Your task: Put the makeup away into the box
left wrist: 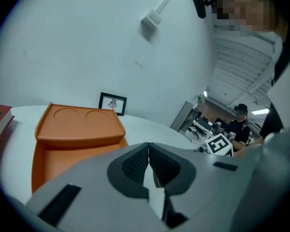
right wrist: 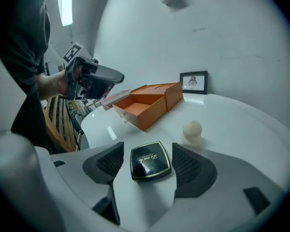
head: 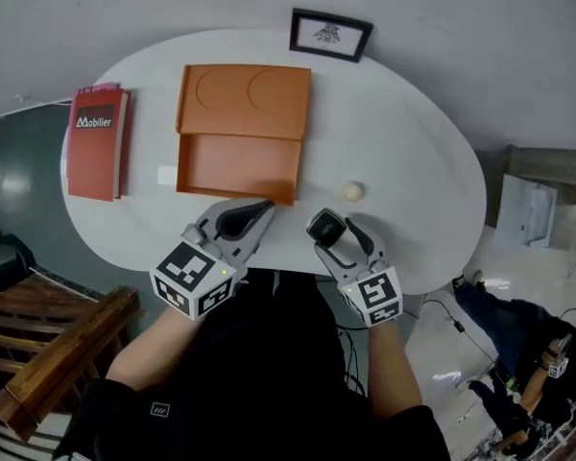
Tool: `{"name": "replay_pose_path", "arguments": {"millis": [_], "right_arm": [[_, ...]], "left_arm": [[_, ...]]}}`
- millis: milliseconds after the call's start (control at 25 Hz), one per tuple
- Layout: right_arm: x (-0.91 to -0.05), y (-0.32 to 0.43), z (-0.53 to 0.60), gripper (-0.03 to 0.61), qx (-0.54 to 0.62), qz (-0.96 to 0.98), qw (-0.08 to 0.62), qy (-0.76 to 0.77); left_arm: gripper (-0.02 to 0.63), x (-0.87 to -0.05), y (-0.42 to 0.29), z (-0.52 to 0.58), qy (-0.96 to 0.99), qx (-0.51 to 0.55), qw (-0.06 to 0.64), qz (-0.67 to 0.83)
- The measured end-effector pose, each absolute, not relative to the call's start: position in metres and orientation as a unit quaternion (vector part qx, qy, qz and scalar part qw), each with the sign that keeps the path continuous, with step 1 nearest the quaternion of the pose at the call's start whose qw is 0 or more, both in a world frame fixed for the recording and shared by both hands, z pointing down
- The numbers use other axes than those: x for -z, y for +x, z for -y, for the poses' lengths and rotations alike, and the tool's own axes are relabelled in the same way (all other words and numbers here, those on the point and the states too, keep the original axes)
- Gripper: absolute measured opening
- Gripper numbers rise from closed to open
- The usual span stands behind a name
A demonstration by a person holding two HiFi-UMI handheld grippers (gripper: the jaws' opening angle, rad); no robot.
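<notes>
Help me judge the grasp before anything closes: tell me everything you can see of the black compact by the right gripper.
The black compact is a flat, rounded-square case, glossy like plastic, with a thin gold rim line and small gold script on its lid. It is closed and lies lid-up on the white table, between the right gripper's fingers. They stand apart with a narrow gap on each side, so only the table appears to touch it.

Box [head: 242, 123] ahead of left gripper [head: 252, 211]: orange. Compact [right wrist: 150, 160] between right gripper [right wrist: 150, 167] jaws: black, gold edge. Ball [right wrist: 192, 129] beyond it: cream. 2 marker cubes [head: 194, 279]: black-white squares.
</notes>
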State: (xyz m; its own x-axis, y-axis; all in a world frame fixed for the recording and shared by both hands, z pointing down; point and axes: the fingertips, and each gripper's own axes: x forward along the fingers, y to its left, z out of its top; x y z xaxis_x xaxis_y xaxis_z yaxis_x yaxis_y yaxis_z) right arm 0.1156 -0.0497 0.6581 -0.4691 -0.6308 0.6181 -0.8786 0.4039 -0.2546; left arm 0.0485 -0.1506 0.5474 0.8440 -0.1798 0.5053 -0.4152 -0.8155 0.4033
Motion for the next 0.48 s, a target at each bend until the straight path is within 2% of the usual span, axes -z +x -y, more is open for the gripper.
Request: {"name": "replay_pose_path", "arguments": {"millis": [280,480], "right_arm": [[-0.689,0.109,0.041,0.287,-0.267,0.808,0.271,0.451],[-0.705,0.102,0.039,0.288,-0.228,0.798,0.337,0.445]], "left_arm": [[0.012,-0.538,0.034,0.155,0.925,-0.225,0.251,0.174],[0.012,-0.532,0.023,0.154,0.924,-0.218,0.252,0.186]]}}
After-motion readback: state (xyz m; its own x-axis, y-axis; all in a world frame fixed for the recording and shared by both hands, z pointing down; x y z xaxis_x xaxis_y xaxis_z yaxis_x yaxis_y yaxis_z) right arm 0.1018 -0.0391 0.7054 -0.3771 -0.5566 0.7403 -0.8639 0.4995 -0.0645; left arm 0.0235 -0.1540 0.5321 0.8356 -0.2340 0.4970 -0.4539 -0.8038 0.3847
